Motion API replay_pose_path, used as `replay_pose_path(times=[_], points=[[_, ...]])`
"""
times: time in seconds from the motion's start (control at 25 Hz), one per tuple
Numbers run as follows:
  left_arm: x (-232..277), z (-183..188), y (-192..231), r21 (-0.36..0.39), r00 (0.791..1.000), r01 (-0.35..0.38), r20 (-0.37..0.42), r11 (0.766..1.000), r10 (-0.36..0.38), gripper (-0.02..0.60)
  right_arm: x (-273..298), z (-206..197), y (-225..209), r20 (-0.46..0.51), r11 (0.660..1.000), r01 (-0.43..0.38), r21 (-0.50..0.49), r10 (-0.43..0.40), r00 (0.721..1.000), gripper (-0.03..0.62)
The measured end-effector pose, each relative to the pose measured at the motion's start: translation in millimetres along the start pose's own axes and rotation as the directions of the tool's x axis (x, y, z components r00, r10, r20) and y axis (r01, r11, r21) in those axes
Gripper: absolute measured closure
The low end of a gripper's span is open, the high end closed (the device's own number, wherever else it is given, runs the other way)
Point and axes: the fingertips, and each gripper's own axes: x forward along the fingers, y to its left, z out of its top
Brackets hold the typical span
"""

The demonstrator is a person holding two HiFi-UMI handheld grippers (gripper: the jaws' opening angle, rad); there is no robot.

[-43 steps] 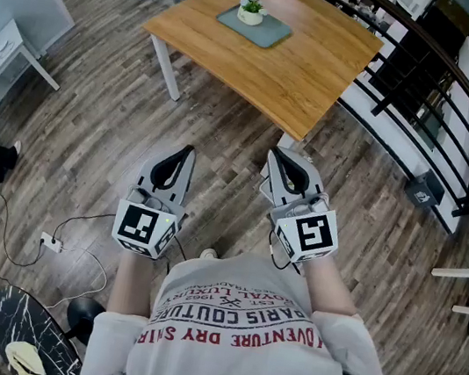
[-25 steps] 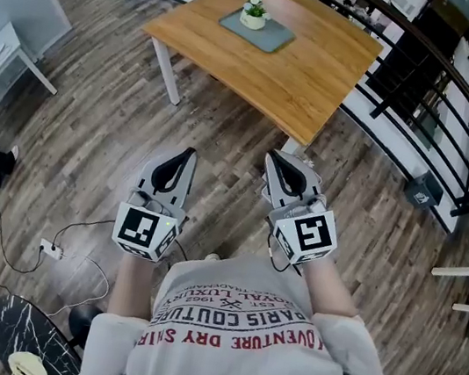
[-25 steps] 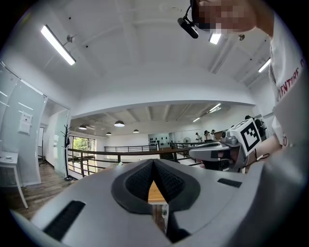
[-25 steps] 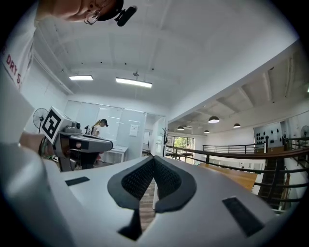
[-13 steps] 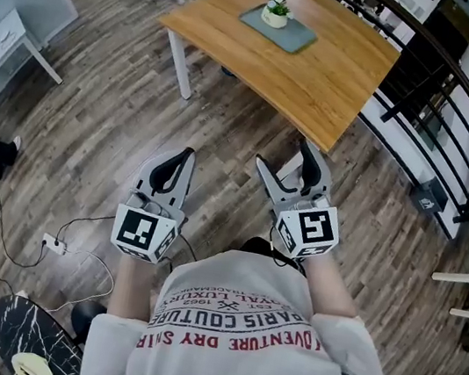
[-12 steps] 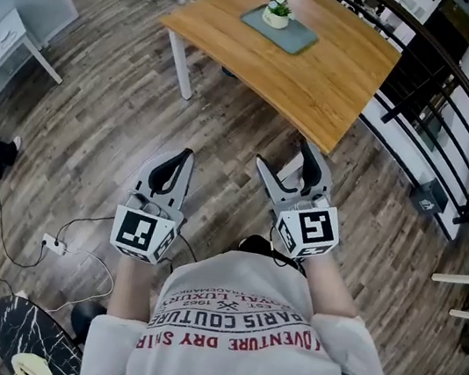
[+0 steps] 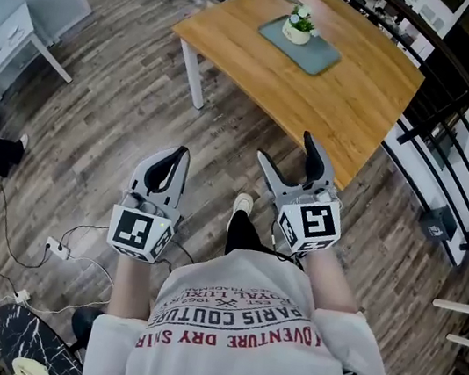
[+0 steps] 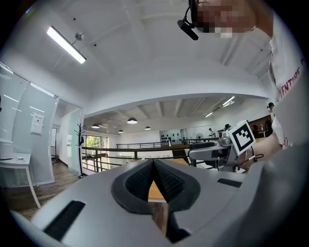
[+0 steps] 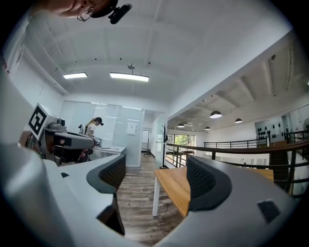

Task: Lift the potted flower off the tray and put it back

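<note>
Both grippers have drawn nearer to the square light-wood surface [image 7: 355, 104] than a moment ago. The right gripper [image 7: 285, 149], closed back then, is now spreading its jaws, with only air between them; its own view shows a corner of the surface through the gap. The left gripper [image 7: 180, 153] has its jaws pressed together at the tips and holds nothing. Both are held level above the grey-brown plank floor [image 7: 105, 107], the right one just short of the surface's near edge. Toward the far side of the surface, well apart from both grippers, the small white potted flower [image 7: 298, 25] stands upright on the flat grey-green rectangular tray [image 7: 323, 56]. Beyond the surface runs a black metal railing [image 7: 462, 104].
</note>
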Motion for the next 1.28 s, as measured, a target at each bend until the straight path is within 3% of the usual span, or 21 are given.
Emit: replay_pose_path(times=[0.4, 0.64, 0.88, 1.08, 1.28], points=[[162, 11, 82, -0.002, 1.000, 0.010, 0.023, 1.000, -0.010, 0.569, 139, 3, -116, -0.002, 0.999, 0.035, 0.008, -0.035, 0.999, 0.207], [259, 17, 92, 0.017, 0.997, 0.080, 0.018, 0.997, -0.080, 0.569, 190, -8, -185, -0.037, 0.998, 0.067, 0.010, -0.067, 0.997, 0.207], [314, 16, 109, 0.028, 0.987, 0.161, -0.005, 0.987, -0.161, 0.569, 223, -16, -213, -0.088, 0.995, 0.100, 0.016, -0.098, 0.991, 0.207], [371, 8, 122, 0.036, 0.960, 0.280, -0.019, 0.959, -0.280, 0.569, 257, -31, -236, -0.149, 0.988, 0.149, 0.027, -0.144, 0.978, 0.206], [438, 2, 122, 0.051, 0.901, 0.433, -0.011, 0.900, -0.433, 0.569, 286, -48, -266, -0.200, 0.977, 0.211, 0.029, -0.201, 0.959, 0.201]])
